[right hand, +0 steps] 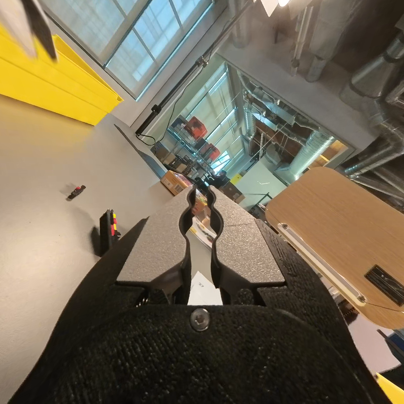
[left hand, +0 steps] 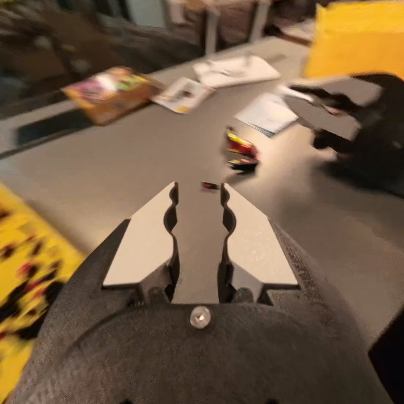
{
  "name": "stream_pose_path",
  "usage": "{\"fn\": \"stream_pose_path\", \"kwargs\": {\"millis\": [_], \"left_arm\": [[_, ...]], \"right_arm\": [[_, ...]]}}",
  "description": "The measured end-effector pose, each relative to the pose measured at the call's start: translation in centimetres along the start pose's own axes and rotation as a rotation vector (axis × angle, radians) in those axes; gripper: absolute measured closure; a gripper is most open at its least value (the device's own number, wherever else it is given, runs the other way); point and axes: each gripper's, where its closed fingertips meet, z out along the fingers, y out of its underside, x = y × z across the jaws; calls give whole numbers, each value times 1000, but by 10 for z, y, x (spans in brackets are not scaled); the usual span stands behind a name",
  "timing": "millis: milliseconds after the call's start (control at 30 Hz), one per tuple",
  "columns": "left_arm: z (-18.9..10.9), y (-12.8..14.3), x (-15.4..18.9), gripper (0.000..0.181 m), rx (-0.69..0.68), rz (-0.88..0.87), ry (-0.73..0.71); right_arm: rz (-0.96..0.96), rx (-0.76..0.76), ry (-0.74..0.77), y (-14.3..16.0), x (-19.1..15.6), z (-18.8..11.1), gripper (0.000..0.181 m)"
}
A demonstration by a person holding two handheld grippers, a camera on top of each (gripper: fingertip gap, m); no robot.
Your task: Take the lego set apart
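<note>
Left wrist view, blurred: my left claw (left hand: 199, 185) gapes wide, empty; a small red-black piece (left hand: 209, 187) lies between its tips, the lego set (left hand: 240, 150) at one o'clock. Right wrist view: my right claw (right hand: 201, 189) stands slightly parted, empty; the set (right hand: 108, 229) at nine o'clock.

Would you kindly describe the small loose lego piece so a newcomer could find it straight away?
On the grey table, look just beyond the left gripper. The small loose piece lies flat there, red and black. The bigger lego set beyond it also carries yellow.
</note>
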Motion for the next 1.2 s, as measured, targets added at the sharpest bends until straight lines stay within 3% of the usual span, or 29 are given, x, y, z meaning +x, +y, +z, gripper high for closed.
{"fn": "stream_pose_path", "kwargs": {"millis": [100,167,267,467,600,667,767,933,1067,1200], "left_arm": [[47,27,44,144,-111,210,209],[70,37,43,136,-147,374,242],[96,41,21,135,-227,452,234],[114,60,9,145,-409,503,406],[116,67,9,167,-460,573,443],[115,67,11,167,-476,563,451],[109,67,18,177,-506,423,502],[92,44,56,178,-487,-114,768],[84,27,68,178,-468,-409,869],[74,17,78,178,-459,-618,999]], "right_arm": [[9,-1,-10,1,-1,0,174],[21,1,-22,1,-3,1,174],[43,15,-79,-1,-12,1,174],[74,41,-220,-8,-35,2,171],[75,46,-276,-10,-43,0,169],[50,44,-317,-11,-51,-2,167],[-51,9,-403,-7,-72,-4,163],[-371,-49,-449,0,-100,-3,154],[-584,-95,-395,11,-104,3,154],[-691,-70,-275,4,-93,9,167]]}}
